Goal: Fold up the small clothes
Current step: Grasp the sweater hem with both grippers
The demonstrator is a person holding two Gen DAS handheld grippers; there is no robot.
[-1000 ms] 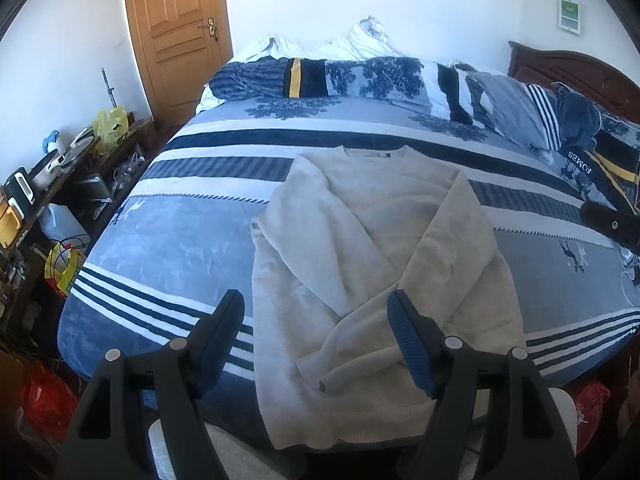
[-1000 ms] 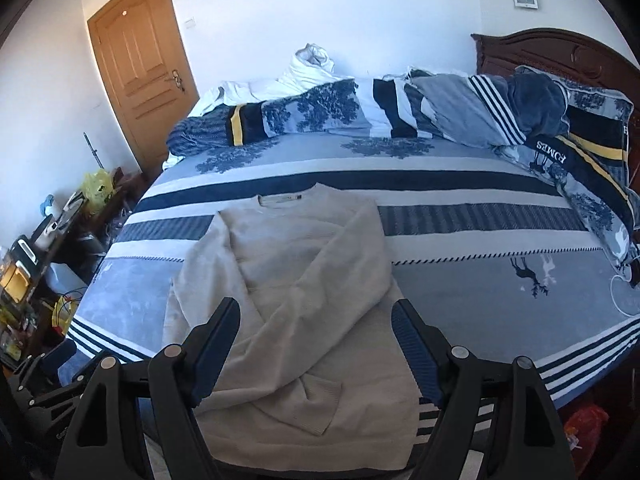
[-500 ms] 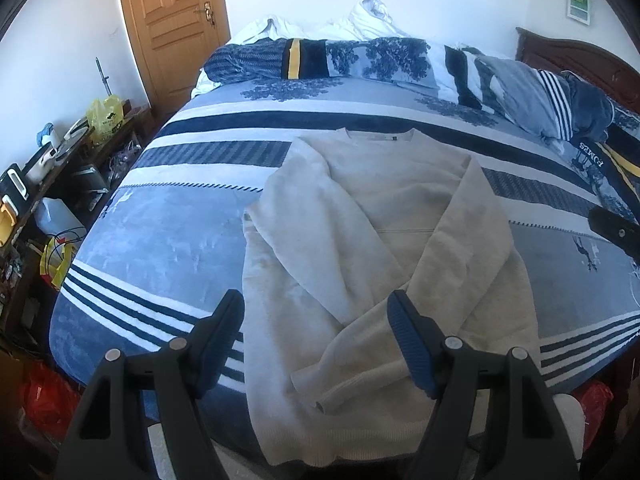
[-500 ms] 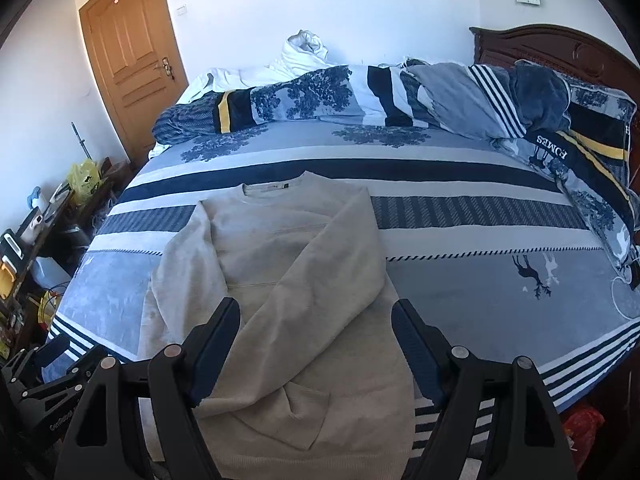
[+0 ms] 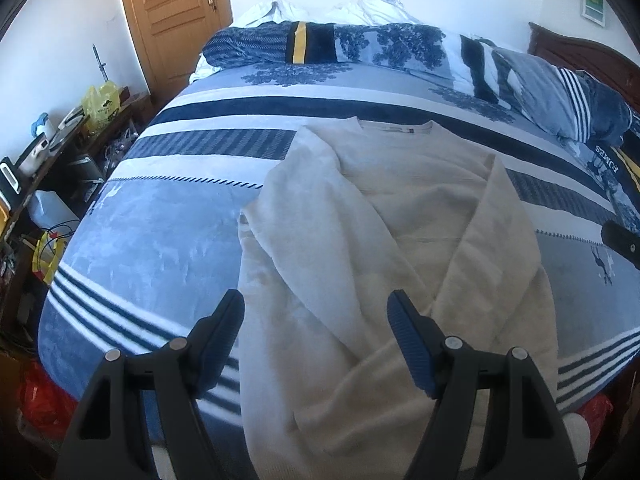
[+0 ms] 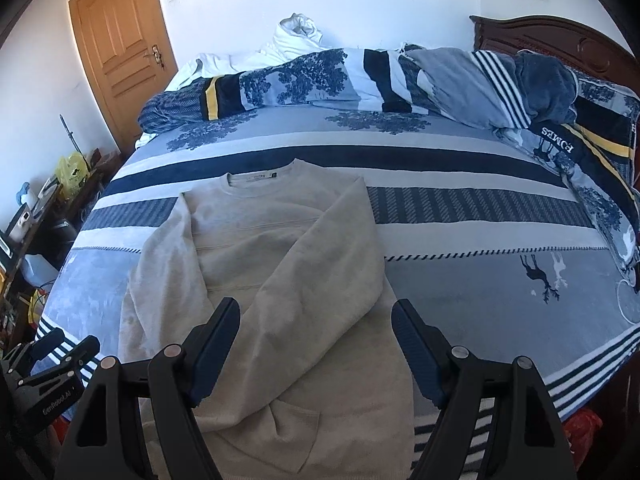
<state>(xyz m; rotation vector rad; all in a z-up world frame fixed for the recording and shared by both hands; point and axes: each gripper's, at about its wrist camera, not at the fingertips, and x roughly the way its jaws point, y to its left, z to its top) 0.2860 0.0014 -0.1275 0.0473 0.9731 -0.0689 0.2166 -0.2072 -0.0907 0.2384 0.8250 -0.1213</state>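
Left hand-held gripper (image 5: 314, 336) and right hand-held gripper (image 6: 316, 340): both wide open, empty, now closer above the bed's (image 5: 160, 240) near edge than a second ago. Sweater (image 5: 400, 208): flat, sleeves crossed, hem at that edge; hem fold likely next.

Cool daylight, soft shadows, fisheye-bent edges, dark corners.

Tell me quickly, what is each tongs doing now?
Left tongs: open, holding nothing, above the sweater.
Right tongs: open, holding nothing.
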